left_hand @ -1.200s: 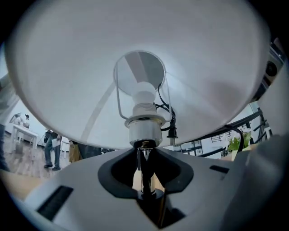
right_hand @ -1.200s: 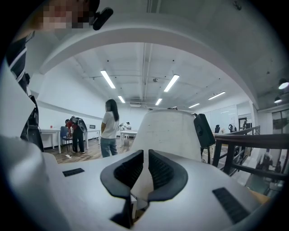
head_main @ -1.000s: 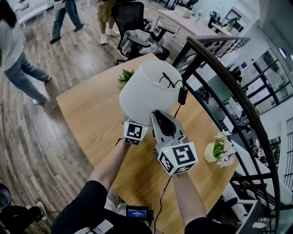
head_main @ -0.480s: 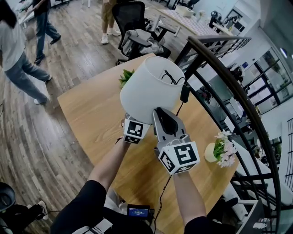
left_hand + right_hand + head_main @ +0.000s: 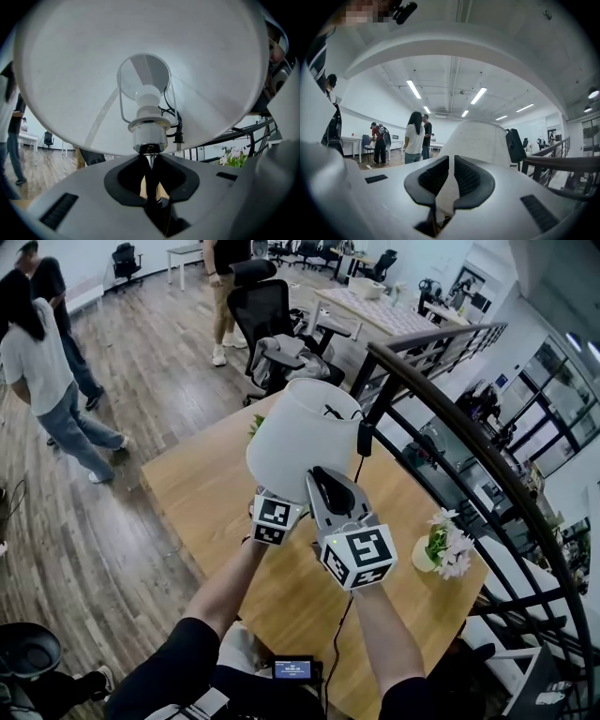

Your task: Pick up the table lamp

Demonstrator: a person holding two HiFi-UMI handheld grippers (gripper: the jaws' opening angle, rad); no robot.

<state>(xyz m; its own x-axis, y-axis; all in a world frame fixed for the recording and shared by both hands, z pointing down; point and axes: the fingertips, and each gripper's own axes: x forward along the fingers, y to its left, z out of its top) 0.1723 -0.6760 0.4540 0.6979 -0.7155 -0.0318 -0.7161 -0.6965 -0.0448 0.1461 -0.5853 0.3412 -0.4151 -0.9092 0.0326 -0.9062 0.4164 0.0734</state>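
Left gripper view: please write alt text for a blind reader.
The left gripper is shut on the metal stem of a table lamp, just below its chrome socket. The white shade, seen from underneath, fills the upper picture, with a bulb and a black cord inside.

The surface (image 5: 197, 484) is a light wooden top with its grain running along its length. Close to its right edge stands a white pot of pale flowers (image 5: 442, 547). A small green plant (image 5: 255, 425) sits at the far edge. A thin black cable (image 5: 337, 638) trails over the wood toward the near edge.
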